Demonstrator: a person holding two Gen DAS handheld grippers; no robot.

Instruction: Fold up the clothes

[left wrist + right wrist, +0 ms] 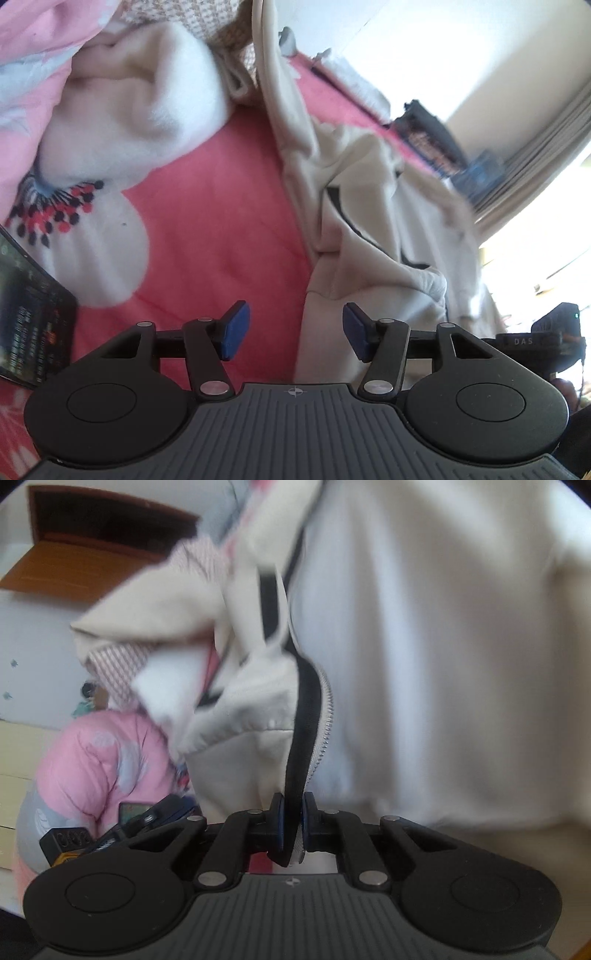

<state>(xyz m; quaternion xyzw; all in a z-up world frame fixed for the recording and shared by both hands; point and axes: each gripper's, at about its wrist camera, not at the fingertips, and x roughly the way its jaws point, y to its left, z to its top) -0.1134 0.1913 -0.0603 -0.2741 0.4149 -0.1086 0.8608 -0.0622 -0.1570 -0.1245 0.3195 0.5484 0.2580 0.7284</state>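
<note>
Your right gripper [291, 827] pinches the cream jacket [424, 664] by its zipper edge.
Your left gripper [295, 330] hangs half open and empty above the jacket's hem on the pink bed [221, 206].

Pink floral quilt [207, 206], dark phone [29, 314], brown door [92, 546]

The left gripper [295, 330] tilts downward with its blue pads [234, 330] standing well apart and nothing pinched between them. The right gripper [291, 827] also tilts downward, its jaws nearly together, clamped on the zip edge of a jacket [308, 738] that rises from between them.
</note>
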